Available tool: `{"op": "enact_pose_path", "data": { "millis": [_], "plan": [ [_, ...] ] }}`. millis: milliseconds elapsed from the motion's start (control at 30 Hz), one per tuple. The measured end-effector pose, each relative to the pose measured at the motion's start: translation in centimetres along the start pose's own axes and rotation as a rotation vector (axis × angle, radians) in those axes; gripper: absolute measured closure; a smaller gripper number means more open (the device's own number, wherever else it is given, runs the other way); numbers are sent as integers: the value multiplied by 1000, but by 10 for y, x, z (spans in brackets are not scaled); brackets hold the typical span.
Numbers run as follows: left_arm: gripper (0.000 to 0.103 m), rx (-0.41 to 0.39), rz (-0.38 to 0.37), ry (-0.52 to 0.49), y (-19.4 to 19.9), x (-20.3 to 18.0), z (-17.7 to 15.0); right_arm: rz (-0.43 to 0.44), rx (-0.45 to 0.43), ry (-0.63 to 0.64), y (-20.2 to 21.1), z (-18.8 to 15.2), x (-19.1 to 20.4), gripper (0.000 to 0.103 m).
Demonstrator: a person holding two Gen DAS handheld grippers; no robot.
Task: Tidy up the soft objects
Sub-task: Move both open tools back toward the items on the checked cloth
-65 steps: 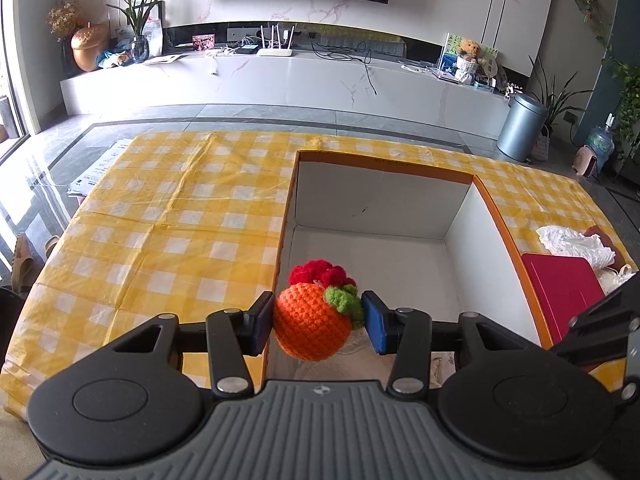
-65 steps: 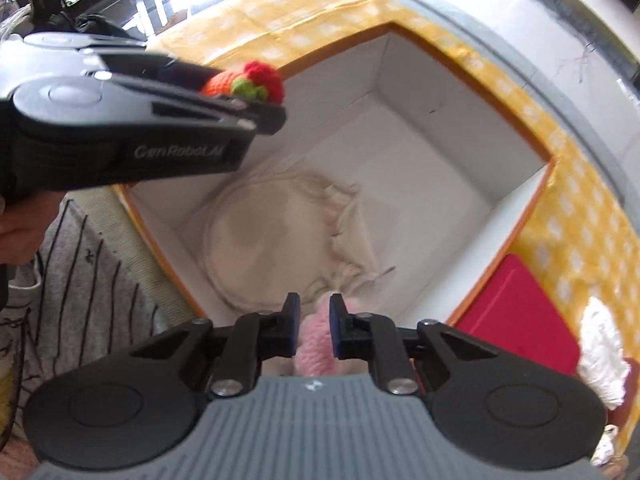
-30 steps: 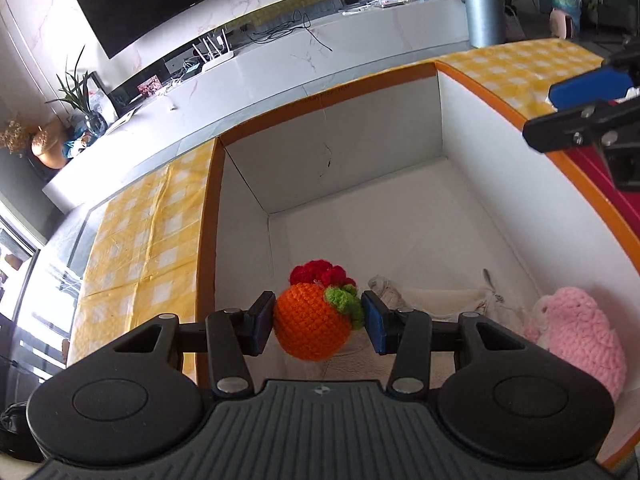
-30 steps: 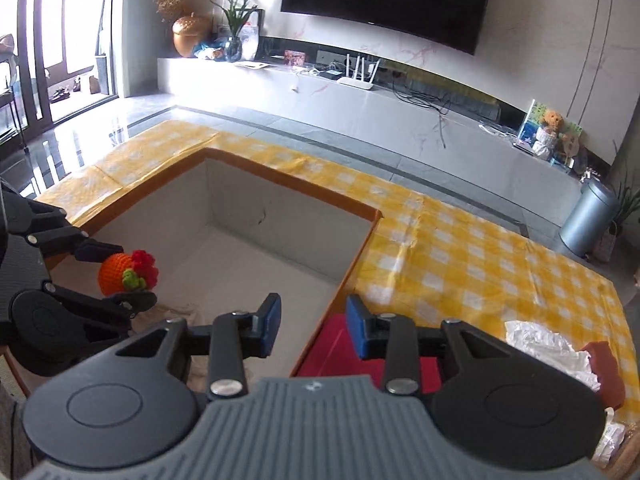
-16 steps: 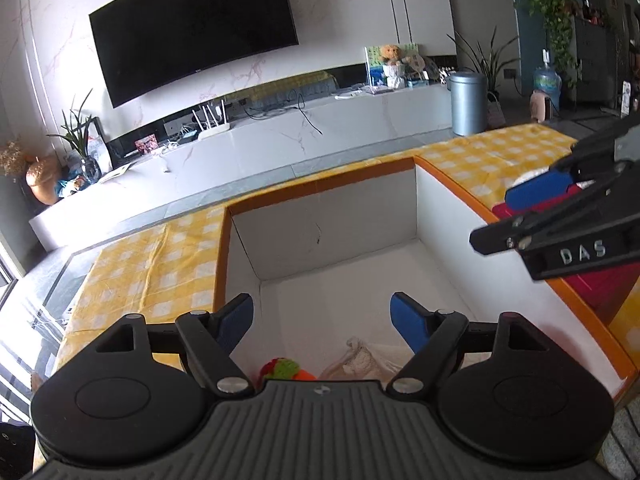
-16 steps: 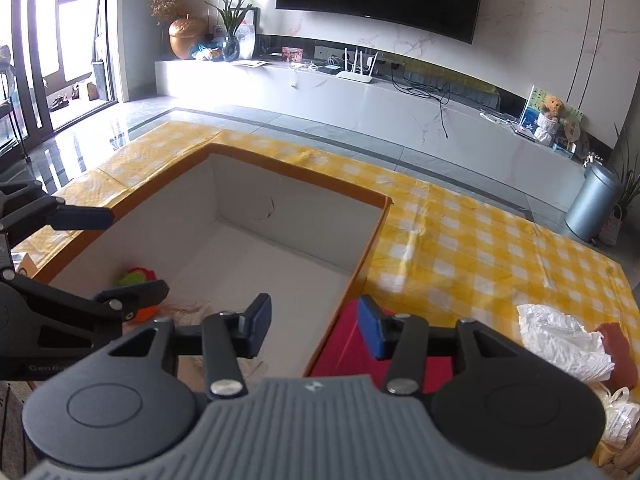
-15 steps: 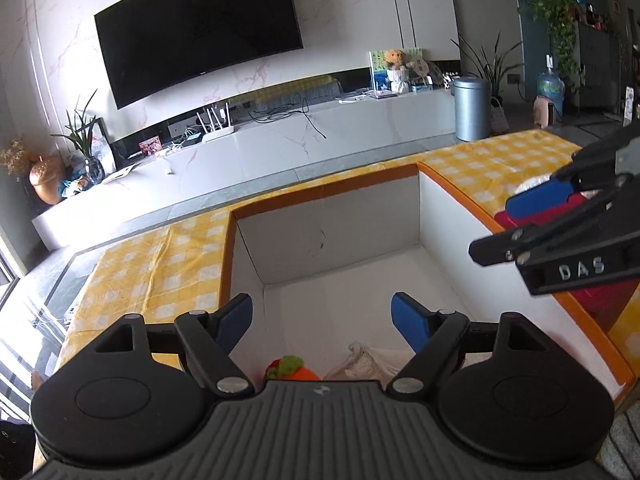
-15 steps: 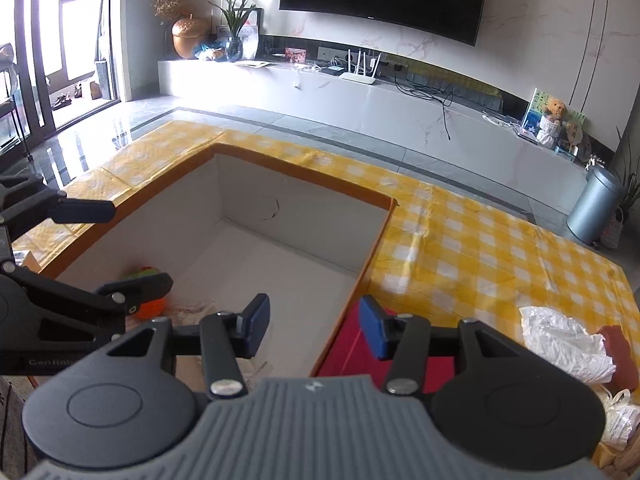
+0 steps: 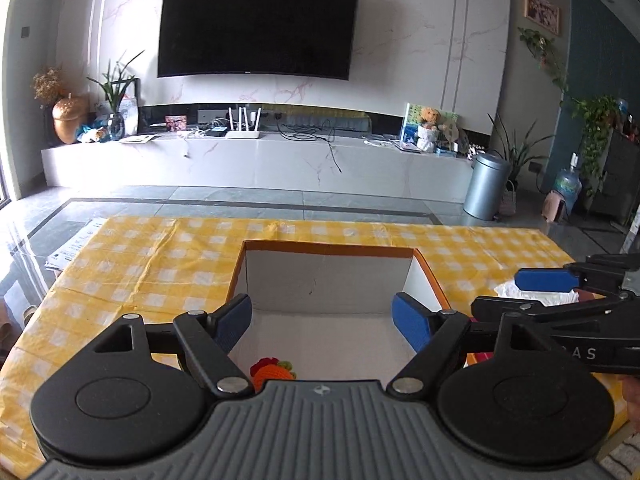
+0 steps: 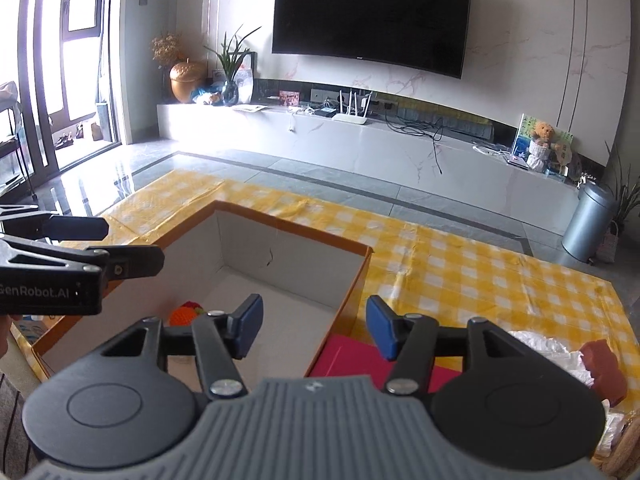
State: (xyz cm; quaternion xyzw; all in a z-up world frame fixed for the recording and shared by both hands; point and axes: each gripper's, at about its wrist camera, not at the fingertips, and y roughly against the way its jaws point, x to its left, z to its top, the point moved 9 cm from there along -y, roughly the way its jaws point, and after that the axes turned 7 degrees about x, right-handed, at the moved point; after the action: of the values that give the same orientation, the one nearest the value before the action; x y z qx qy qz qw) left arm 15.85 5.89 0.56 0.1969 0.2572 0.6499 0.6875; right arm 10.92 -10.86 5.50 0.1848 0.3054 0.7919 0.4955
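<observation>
1. An orange crocheted toy (image 9: 273,371) with a red tuft and green leaf lies on the floor of the open white box (image 9: 328,280), near its front left corner (only its top shows above the camera housing in the left view).
2. The left hand-held gripper (image 9: 322,322) hangs above the box with its blue pads spread wide and nothing between them; the toy sits below and just left of the gap, touching neither pad.
3. The right hand-held gripper (image 10: 314,326) is likewise released and wide apart, holding nothing, poised over the box's orange-edged right wall; the toy (image 10: 186,312) shows just left of its left finger, down inside the box.
4. Beside the box's right wall lies a flat red item (image 10: 352,356); farther right sit crumpled white material (image 10: 548,350) and a dark red piece (image 10: 604,364).
5. All rest on a counter (image 9: 132,264) under a yellow-and-white checked cloth (a living room with a wall-mounted television (image 9: 256,26) lies beyond).
</observation>
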Motion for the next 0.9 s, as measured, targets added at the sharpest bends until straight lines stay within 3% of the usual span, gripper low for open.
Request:
{"op": "enact_pose_path", "data": {
  "millis": [233, 367, 567, 667, 900],
  "plan": [
    [9, -25, 24, 37, 24, -10, 7, -17, -55, -58, 30, 5, -25, 39],
    [9, -33, -15, 7, 35, -34, 11, -12, -113, -101, 58, 7, -45, 35],
    [9, -49, -45, -21, 45, -73, 16, -97, -187, -188, 98, 2, -100, 32],
    [9, -21, -94, -21, 44, -91, 13, -115, -176, -270, 105, -11, -133, 32],
    [9, 7, -52, -201, 29, -150, 1, -211, -134, -390, 117, -47, -199, 26]
  ]
}}
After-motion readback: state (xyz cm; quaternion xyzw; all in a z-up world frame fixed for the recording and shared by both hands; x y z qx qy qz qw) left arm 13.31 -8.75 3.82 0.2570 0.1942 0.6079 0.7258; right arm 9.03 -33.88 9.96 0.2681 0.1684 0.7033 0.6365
